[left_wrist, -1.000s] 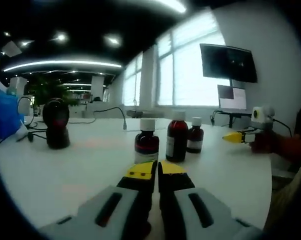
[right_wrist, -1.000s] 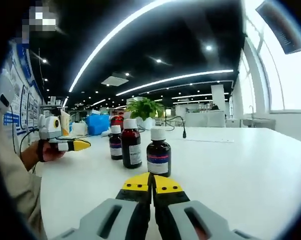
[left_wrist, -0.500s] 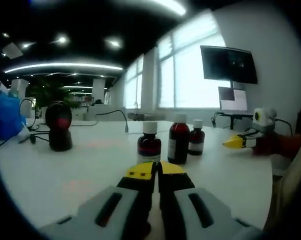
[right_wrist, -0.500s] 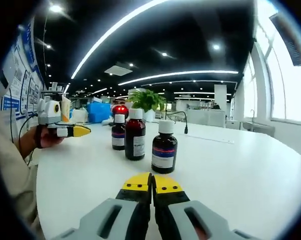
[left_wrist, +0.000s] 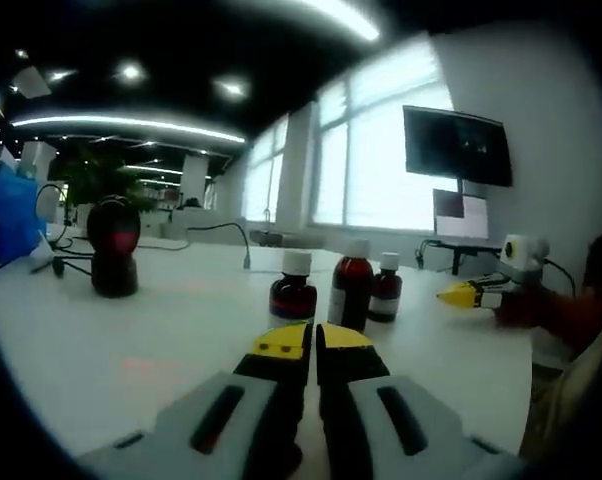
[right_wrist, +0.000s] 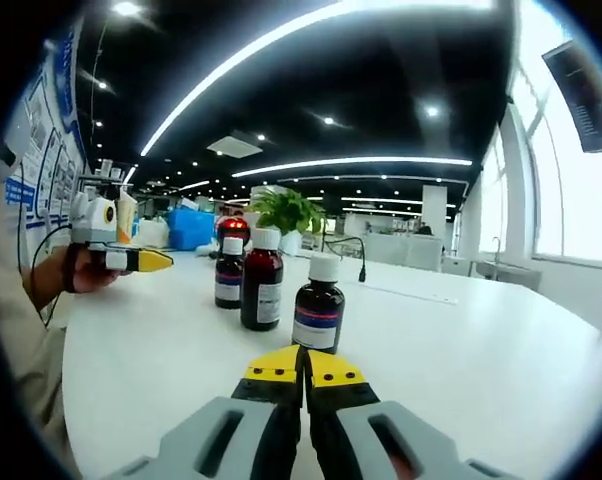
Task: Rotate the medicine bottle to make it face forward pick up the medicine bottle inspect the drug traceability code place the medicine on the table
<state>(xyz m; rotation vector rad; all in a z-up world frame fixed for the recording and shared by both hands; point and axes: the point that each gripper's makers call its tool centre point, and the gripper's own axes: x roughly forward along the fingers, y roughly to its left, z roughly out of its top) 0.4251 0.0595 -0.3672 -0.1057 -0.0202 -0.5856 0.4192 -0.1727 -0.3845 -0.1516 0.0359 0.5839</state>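
Brown glass medicine bottle with a white cap is standing upright on the white counter, sitting right at 12 o'clock off the tips of the right gripper. Its label is showing a blue band with a red stripe. Same bottle is sitting at about 11 o'clock just past the tips of the left gripper.

Two more bottles are lined up beside it: a taller bottle at roughly 11 o'clock from the first one in the right gripper view, and a smaller bottle just beyond that. In the left gripper view the taller one and the small one are trailing off toward 2 o'clock.

Both grippers are hovering low over the counter with nothing in them, yellow-tipped jaws pressed together, no real gap showing. Each one is also popping up in the other's view, held in a hand off to the side.

Further out, a black scanner with a red glow is sitting at 9 o'clock in the left gripper view, cables running from it. A dark wall screen is hanging at 2 o'clock by the windows, and a potted plant is showing behind the bottles.
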